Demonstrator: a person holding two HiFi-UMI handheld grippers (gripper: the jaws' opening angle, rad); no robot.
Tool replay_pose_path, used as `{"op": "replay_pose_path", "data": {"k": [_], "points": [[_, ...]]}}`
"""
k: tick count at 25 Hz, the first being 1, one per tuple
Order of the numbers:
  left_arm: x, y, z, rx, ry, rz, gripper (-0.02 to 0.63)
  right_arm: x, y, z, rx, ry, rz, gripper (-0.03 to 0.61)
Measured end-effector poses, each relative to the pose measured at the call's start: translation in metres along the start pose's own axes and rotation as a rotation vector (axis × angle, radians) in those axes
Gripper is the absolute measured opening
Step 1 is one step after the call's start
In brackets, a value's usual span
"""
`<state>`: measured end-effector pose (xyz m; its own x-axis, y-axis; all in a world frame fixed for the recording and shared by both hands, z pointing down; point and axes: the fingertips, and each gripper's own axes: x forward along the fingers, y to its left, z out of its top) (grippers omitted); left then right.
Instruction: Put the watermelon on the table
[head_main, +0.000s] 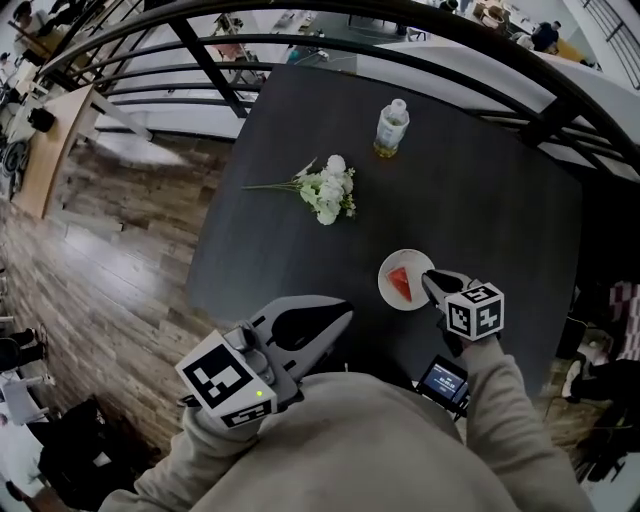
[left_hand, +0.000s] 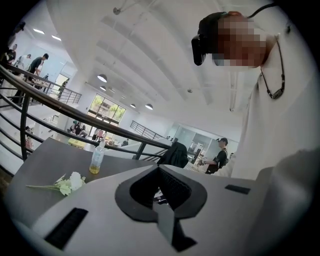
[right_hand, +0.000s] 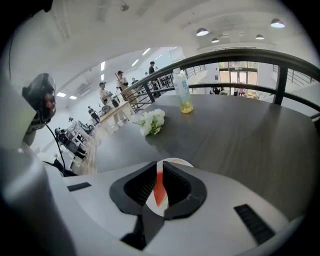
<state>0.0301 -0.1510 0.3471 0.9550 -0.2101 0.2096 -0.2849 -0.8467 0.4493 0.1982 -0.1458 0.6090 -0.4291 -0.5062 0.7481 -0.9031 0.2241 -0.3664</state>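
A red watermelon slice (head_main: 400, 283) lies on a small white plate (head_main: 415, 262) that rests on the dark table (head_main: 490, 190), near its front edge. My right gripper (head_main: 428, 277) hovers over the plate's right rim. Its jaws are almost together with a thin gap. In the right gripper view the slice (right_hand: 159, 189) and the plate (right_hand: 178, 161) show through that gap of the right gripper (right_hand: 160, 166), below it and untouched. My left gripper (head_main: 345, 312) is held close to my body at the table's near edge, jaws together and empty (left_hand: 159, 168).
A bunch of white flowers (head_main: 325, 190) lies mid-table and a bottle of yellow drink (head_main: 392, 128) stands farther back. A black railing (head_main: 470, 55) curves behind the table. Wooden floor (head_main: 110, 260) is on the left. A small lit screen (head_main: 443, 380) sits under my right wrist.
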Motion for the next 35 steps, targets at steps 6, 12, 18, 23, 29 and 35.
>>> {"op": "replay_pose_path", "data": {"k": [6,12,18,23,29,35], "points": [[0.021,-0.008,0.014,0.019,0.010,-0.068,0.003,-0.043,0.006,0.030,0.062,-0.152,0.060,0.015],[0.049,-0.013,0.040,0.058,0.008,-0.164,0.003,-0.102,0.029,0.078,0.067,-0.365,0.142,0.015],[0.068,-0.023,0.057,0.113,0.009,-0.225,0.003,-0.179,0.056,0.120,-0.033,-0.527,0.151,0.015],[0.080,-0.033,0.064,0.103,-0.015,-0.287,0.003,-0.235,0.071,0.145,-0.118,-0.652,0.072,0.014],[0.088,-0.045,0.066,0.122,-0.015,-0.344,0.003,-0.272,0.095,0.148,-0.137,-0.711,0.012,0.014],[0.094,-0.056,0.063,0.133,0.001,-0.388,0.003,-0.281,0.096,0.135,-0.108,-0.698,-0.022,0.014]]}}
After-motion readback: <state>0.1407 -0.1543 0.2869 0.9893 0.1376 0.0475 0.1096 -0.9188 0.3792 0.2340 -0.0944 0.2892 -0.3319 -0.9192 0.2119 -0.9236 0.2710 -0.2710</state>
